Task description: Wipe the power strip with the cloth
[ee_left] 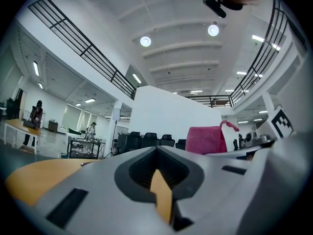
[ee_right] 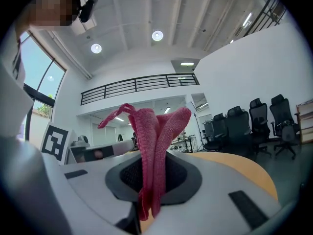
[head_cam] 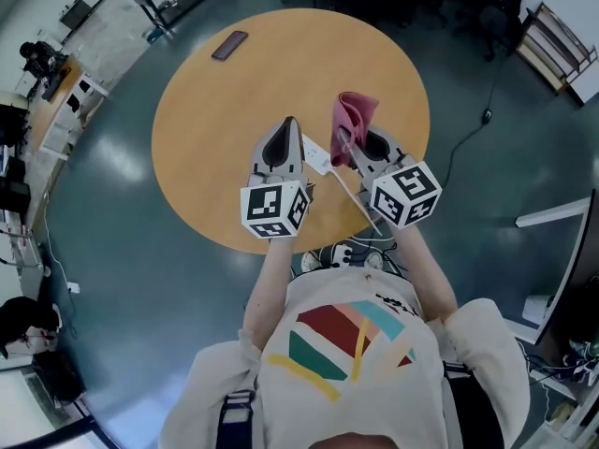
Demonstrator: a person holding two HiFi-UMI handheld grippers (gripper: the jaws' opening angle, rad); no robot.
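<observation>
In the head view, a white power strip [head_cam: 317, 154] lies on the round wooden table [head_cam: 215, 129], partly hidden between my two grippers. Its white cable [head_cam: 360, 200] runs off the table's near edge. My right gripper [head_cam: 350, 133] is shut on a folded pink cloth [head_cam: 355, 112], which sticks up from the jaws just right of the strip. The cloth [ee_right: 152, 131] fills the right gripper [ee_right: 155, 156] in its own view. My left gripper [head_cam: 290, 123] hovers left of the strip, jaws together and holding nothing. In the left gripper view, this gripper [ee_left: 156, 149] points level, with the cloth [ee_left: 207, 140] to its right.
A dark phone [head_cam: 229, 45] lies at the table's far left. Office chairs [head_cam: 496, 7] stand beyond the table, and a black cable [head_cam: 468, 138] crosses the floor on the right. The person's shoes [head_cam: 356, 255] are at the near table edge.
</observation>
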